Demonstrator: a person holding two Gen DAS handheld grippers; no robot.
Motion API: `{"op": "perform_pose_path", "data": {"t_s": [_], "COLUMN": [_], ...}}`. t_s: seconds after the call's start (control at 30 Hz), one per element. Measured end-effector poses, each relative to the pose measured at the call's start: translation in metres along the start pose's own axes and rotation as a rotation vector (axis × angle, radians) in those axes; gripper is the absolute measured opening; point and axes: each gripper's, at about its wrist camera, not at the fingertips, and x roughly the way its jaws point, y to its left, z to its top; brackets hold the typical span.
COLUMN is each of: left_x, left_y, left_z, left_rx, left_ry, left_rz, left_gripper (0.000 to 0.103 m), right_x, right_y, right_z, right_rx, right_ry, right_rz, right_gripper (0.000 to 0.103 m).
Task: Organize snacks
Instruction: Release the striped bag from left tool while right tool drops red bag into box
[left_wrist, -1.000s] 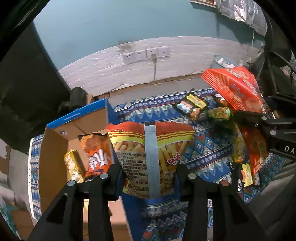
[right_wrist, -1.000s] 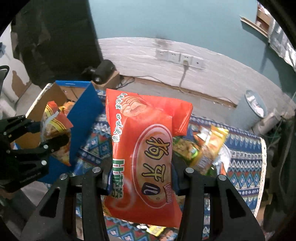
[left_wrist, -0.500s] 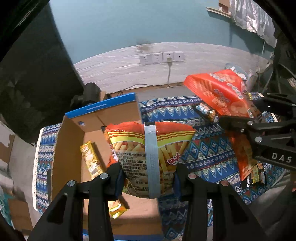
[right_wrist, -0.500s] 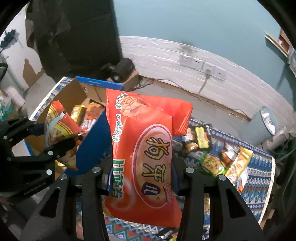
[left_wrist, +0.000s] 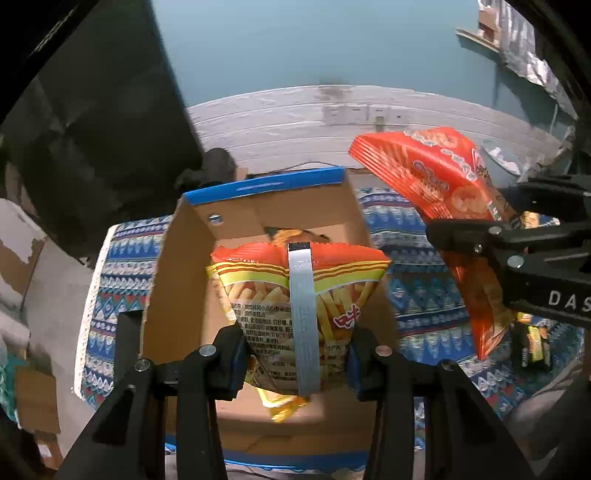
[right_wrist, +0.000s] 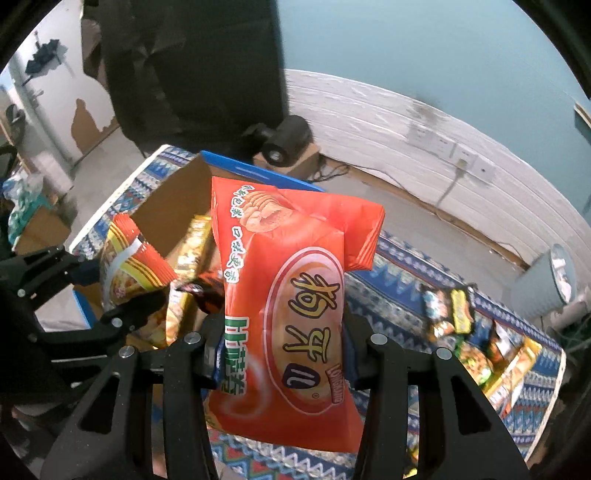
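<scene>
Left tool (left_wrist: 295, 354) clenched on the fries bag (left_wrist: 299, 295), dangling right above the open cardboard box (left_wrist: 177, 280); right tool (right_wrist: 282, 350) grips the red cracker bag (right_wrist: 295, 302), farther off beside the box.

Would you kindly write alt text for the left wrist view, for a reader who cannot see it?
The left tongs grip a bag of fries-style snacks above an open cardboard box on a patterned tablecloth. At right, the right tongs hold a red snack bag.
</scene>
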Motion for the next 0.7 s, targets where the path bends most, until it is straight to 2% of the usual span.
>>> {"op": "perform_pose_path", "data": {"t_s": [0.2, 0.47, 0.57, 0.6, 0.63, 0.7], "left_x": [0.015, 0.033, 0.041, 0.044, 0.046, 0.050], "left_y": [0.030, 0.064, 0.071, 0.074, 0.075, 0.077], "left_z": [-0.006, -0.013, -0.017, -0.018, -0.019, -0.022], "left_rx": [-0.051, -0.124, -0.147, -0.156, -0.162, -0.170], "left_ry": [0.035, 0.075, 0.098, 0.108, 0.121, 0.144], "left_rz": [0.039, 0.089, 0.095, 0.099, 0.102, 0.110], "left_gripper": [0.043, 0.043, 0.044, 0.046, 0.048, 0.064], "right_x": [0.023, 0.054, 0.061, 0.062, 0.061, 0.060], "right_y": [0.029, 0.047, 0.054, 0.056, 0.056, 0.057], "right_z": [0.018, 0.028, 0.030, 0.031, 0.031, 0.032], "right_rx": [-0.055, -0.030, -0.032, -0.033, -0.033, -0.032], "right_ry": [0.026, 0.086, 0.096, 0.093, 0.091, 0.087], "right_rz": [0.045, 0.108, 0.121, 0.121, 0.123, 0.125], "right_gripper": [0.046, 0.047, 0.052, 0.055, 0.062, 0.070]}}
